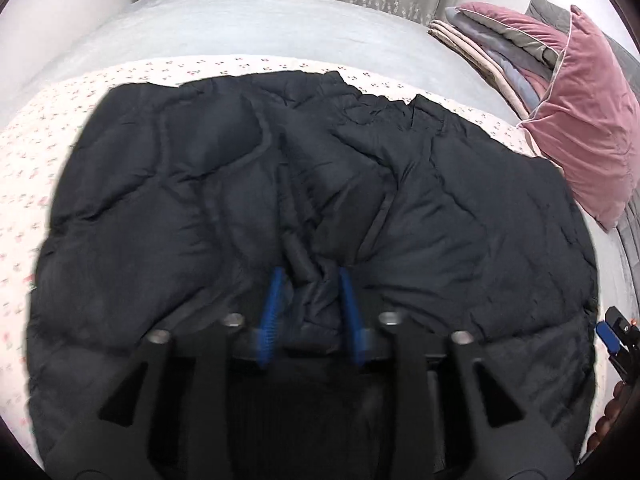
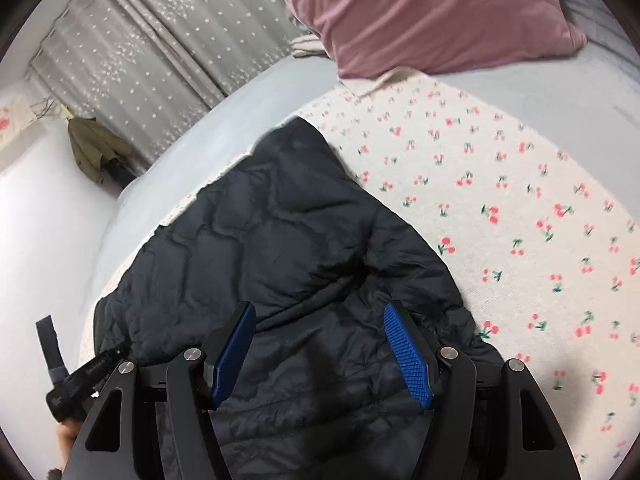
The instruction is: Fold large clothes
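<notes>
A large black padded jacket (image 1: 304,184) lies spread on the bed, on top of a white sheet with cherry print (image 2: 500,200). A pink pillow (image 1: 580,128) and a pile of folded blankets (image 1: 492,36) are at the far right side, apart from the jacket.

The left gripper (image 1: 310,300) has its blue fingers (image 1: 273,312) closed on a bunch of the jacket cloth near the middle of the near edge; the cloth is pinched up between them. The right gripper (image 2: 320,352) is above the jacket at its right part, and its fingers (image 2: 408,352) stand wide apart, holding nothing.

I judge the work is at an early step: the jacket is still mostly flat and no clean fold is visible. The left side already has its grip, and the right one is not yet ready. The next move probably asks the right fingers to go down and close on the cloth edge under them, so both hands can lift and turn one part of the jacket over the other. Thick padding may slip, so a deep grip is better.
</notes>
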The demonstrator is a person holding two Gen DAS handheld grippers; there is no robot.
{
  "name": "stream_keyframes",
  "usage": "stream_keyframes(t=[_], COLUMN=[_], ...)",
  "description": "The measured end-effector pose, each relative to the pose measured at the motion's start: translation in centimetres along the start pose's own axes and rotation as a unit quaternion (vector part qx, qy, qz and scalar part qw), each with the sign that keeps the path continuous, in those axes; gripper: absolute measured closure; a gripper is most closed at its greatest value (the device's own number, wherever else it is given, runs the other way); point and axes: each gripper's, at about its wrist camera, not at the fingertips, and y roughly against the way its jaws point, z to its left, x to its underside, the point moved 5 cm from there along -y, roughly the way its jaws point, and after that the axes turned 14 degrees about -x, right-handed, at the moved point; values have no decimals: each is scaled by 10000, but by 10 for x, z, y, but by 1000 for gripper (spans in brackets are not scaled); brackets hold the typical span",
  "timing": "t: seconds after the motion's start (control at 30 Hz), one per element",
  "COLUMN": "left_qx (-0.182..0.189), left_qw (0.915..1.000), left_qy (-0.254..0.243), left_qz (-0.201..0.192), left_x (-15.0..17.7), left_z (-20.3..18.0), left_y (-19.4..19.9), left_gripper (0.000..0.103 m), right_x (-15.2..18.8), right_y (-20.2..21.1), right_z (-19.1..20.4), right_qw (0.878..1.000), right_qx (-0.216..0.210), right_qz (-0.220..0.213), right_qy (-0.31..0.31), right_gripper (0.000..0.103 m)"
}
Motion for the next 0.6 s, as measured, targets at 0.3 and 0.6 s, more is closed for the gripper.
stream_keyframes(t=[0.3, 0.6], left_qx=[37, 320], left_qw=[9982, 9990], left_qy=[-524, -307], left_qz=[-275, -113], left_x=[40, 112], left_z=[64, 154], left_y=[111, 158], left_gripper=[16, 16], right_x=[5, 50], right_y=[105, 179], right_z=[32, 13], right_qw=[9971, 9951], right_qx=[-218, -286], right_qz=[-264, 219], right_qy=[677, 925], right_gripper=[20, 19])
